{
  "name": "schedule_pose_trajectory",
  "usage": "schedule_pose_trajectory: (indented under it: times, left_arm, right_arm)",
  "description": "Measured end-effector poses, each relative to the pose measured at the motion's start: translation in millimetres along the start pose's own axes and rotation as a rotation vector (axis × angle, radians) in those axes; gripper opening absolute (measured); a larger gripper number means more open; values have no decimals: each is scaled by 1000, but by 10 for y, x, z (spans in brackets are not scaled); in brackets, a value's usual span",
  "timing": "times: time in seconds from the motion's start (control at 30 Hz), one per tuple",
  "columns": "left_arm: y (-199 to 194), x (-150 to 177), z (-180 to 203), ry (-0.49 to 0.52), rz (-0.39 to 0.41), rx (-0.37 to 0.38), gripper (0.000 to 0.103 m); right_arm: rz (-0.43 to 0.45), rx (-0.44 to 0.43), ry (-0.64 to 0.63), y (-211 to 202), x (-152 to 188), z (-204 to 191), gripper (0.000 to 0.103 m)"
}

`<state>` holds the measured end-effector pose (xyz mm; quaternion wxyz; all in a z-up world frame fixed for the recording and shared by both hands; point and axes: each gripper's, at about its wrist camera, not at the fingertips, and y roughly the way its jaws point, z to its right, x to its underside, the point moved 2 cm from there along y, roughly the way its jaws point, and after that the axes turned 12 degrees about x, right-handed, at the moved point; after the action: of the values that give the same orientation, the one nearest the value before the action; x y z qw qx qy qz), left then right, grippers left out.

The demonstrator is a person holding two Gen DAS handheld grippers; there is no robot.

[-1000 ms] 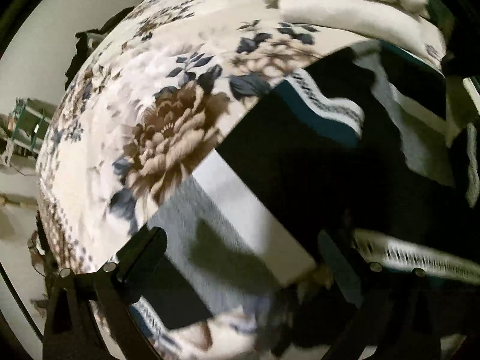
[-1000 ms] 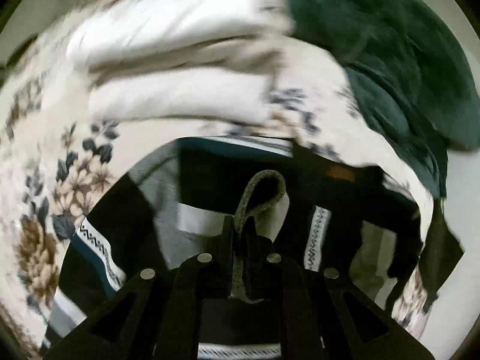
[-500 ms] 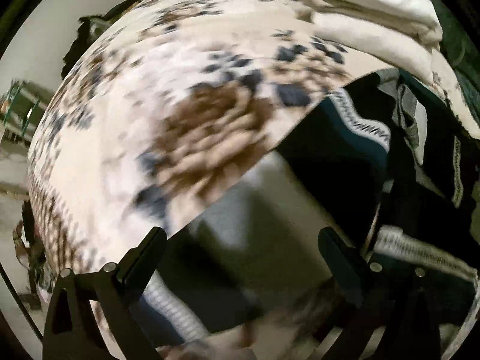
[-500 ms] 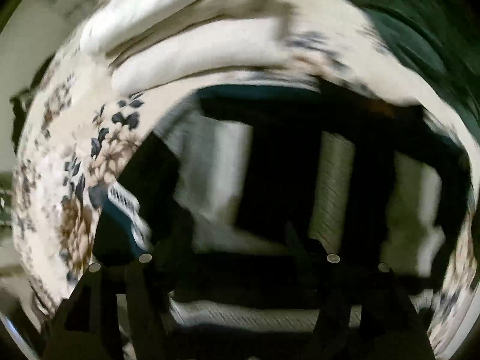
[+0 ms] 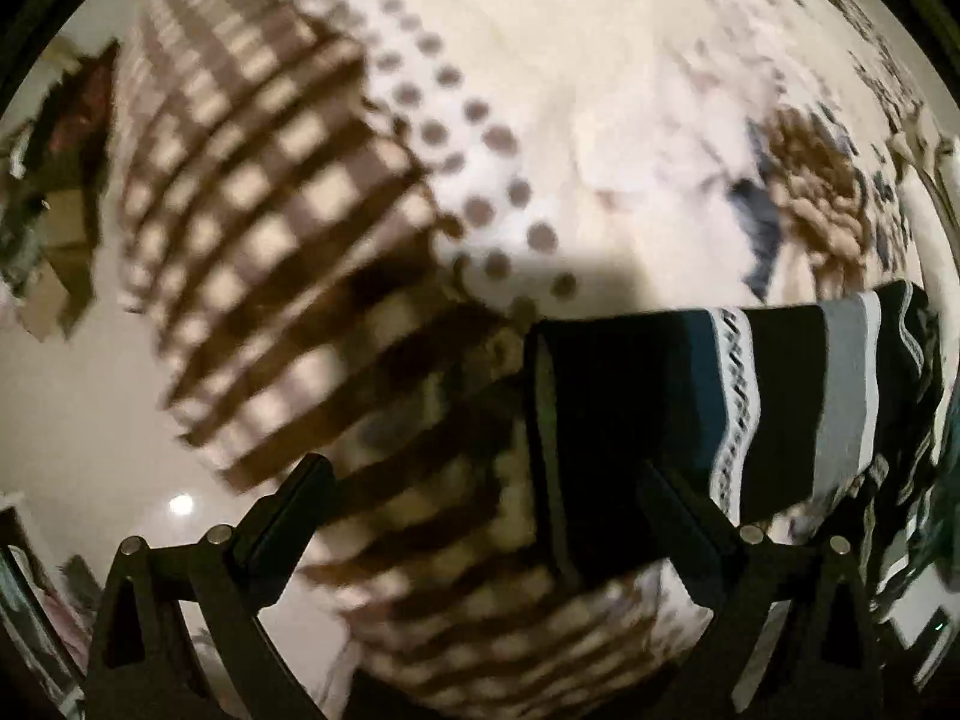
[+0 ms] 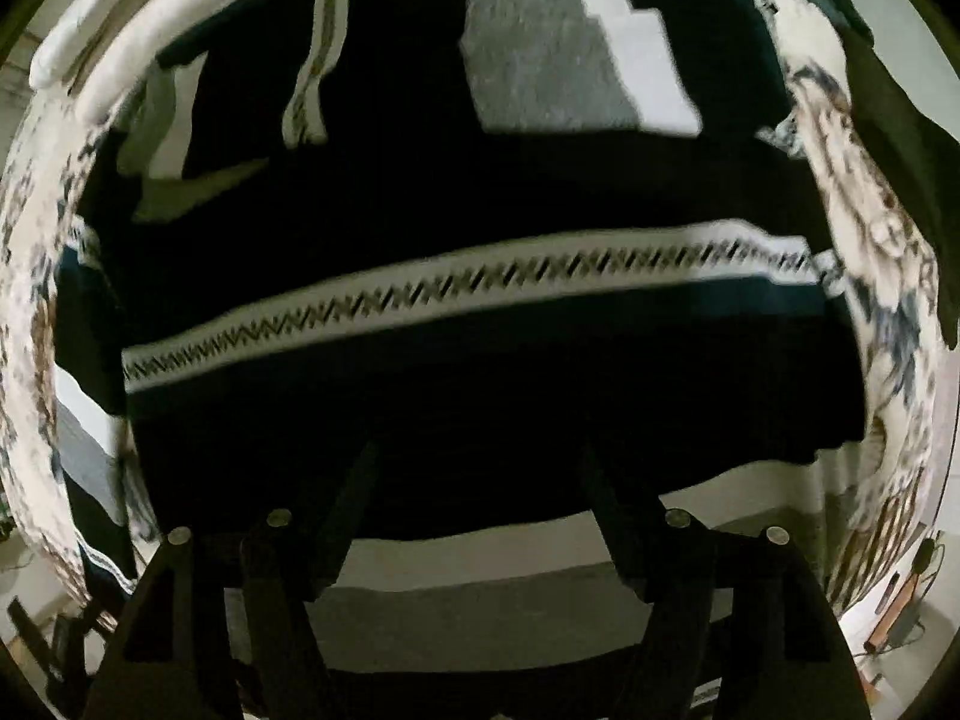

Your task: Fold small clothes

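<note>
Both the left tool [image 5: 480, 516] and right tool [image 6: 477, 510] gape wide, holding nothing. The striped sweater [image 6: 468, 300] lies on the floral bed [image 5: 600, 120]; left unpinned, its fold could slump open.

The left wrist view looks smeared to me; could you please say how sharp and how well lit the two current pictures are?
Left wrist view: motion blur smears the checked bedspread, the open left tool stays sharp, a dark shadow falls beside the striped garment, and a glare spot shows on the floor. Right wrist view: dim, the garment's black parts swallow the open right tool, the zigzag band is mildly blurred, and fisheye bending curves the edges.
</note>
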<state>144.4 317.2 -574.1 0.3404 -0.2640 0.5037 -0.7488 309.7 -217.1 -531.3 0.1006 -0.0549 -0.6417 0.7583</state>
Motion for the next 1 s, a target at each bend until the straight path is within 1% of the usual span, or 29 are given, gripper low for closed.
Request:
schedule_pose_trajectory:
  times: [0.03,0.07,0.1,0.13,0.17,0.2,0.23,0.3,0.37,0.43,0.53,0.6,0.63,0.7,0.73,0.77,0.83,0.87,0.9,0.93,0.97,1.0]
  left_arm:
    - [84,-38,27,5,-3,26,89]
    - [126,-67,58,15,5,9,64]
    - [129,-95,129,36,25,5,32]
    - [83,-118,205,58,54,7,14]
    - [-1,-142,281,83,90,-9,8]
    - [-98,-166,323,91,125,5,4]
    - [-213,-198,346,94,164,32,4]
    - [-430,-322,391,103,231,44,4]
    - [-586,-506,345,98,283,55,4]
    - [-689,-740,240,100,320,57,4]
    - [-722,-1064,171,102,337,58,4]
    - [-615,-1205,167,118,329,60,5]
    - [-544,-1301,139,105,321,69,5]
    - [-407,-1402,85,87,293,128,9]
    - [-342,-1449,38,66,268,159,9]
    - [-243,-1513,-45,21,229,203,10]
    - [-135,-1513,-163,-45,174,283,15]
    - [-87,-1506,-220,-78,155,323,20]
    - [-69,-1477,-259,-101,154,360,27]
    - [-63,-1460,-267,-107,158,384,31]
    - [-59,-1448,-255,-101,161,399,39]
    - [-49,-1450,-224,-90,159,401,45]
  right_arm:
    - [0,2,-9,20,21,-23,72]
    - [0,7,-20,33,45,-41,72]
    - [3,13,-31,39,69,-58,72]
    - [7,17,-40,36,81,-68,72]
    - [12,23,-49,32,96,-74,72]
    - [17,31,-57,20,111,-69,72]
    - [20,34,-61,10,120,-65,72]
    - [26,40,-66,-11,136,-33,72]
    - [30,47,-58,-30,149,34,72]
    - [29,47,-45,-30,145,57,72]
    - [31,44,-33,-46,153,152,72]
    - [39,52,-39,-63,154,189,72]
    - [45,59,-46,-75,128,176,72]
    - [63,80,-66,-115,90,136,72]
    - [73,88,-72,-135,85,119,72]
    - [83,95,-75,-159,81,125,72]
    - [101,112,-68,-188,81,175,73]
    - [107,111,-58,-196,67,168,83]
    - [115,88,-37,-201,67,219,92]
    - [118,65,-17,-201,69,266,94]
    - [116,54,0,-179,35,242,94]
    - [111,51,14,-160,8,255,94]
